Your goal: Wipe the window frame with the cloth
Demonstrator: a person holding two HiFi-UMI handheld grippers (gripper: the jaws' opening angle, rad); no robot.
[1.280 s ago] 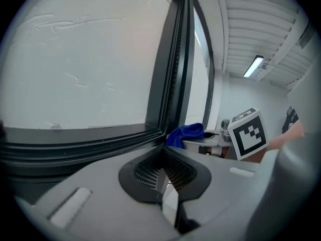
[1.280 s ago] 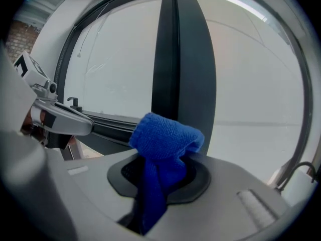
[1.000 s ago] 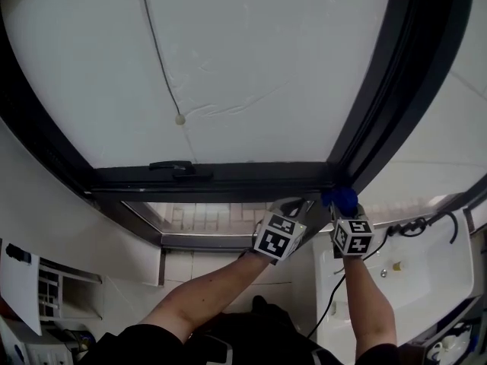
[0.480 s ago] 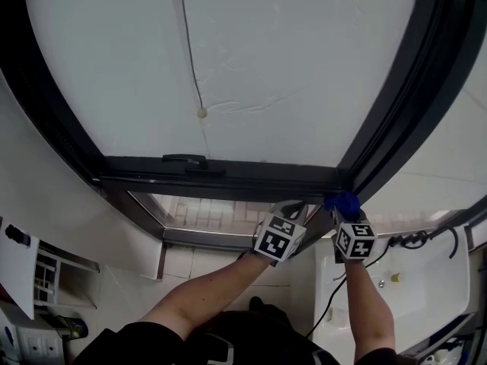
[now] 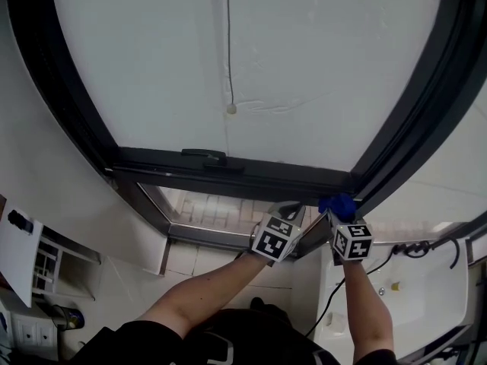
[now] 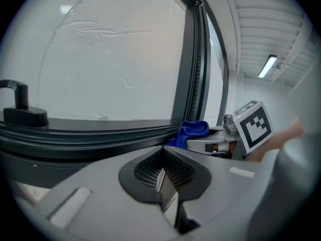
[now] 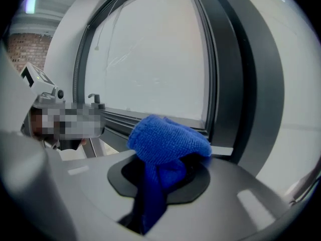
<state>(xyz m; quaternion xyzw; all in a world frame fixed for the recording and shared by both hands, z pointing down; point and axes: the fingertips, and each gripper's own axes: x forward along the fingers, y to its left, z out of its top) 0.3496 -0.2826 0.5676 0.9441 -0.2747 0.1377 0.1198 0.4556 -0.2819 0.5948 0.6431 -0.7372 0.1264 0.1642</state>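
A dark window frame point(image 5: 228, 179) runs under a large frosted pane. A blue cloth point(image 5: 338, 205) is pressed at the frame's lower right corner, and my right gripper point(image 5: 339, 213) is shut on it. In the right gripper view the blue cloth point(image 7: 168, 142) bulges out of the jaws just short of the bottom rail point(image 7: 150, 118). My left gripper point(image 5: 291, 212) hovers just left of it, jaws shut with nothing between them. The left gripper view shows the cloth point(image 6: 193, 131) against the frame's corner point(image 6: 193, 84).
A window handle point(image 5: 204, 157) sits on the bottom rail at the left. A pull cord with a bead point(image 5: 230, 109) hangs before the pane. Below lie a tiled sill point(image 5: 213, 211) and a white basin point(image 5: 426, 280) with cables at the right.
The head view has shifted, so the window handle and cord now sit further right. Both grippers stay at the lower right corner with the cloth held.
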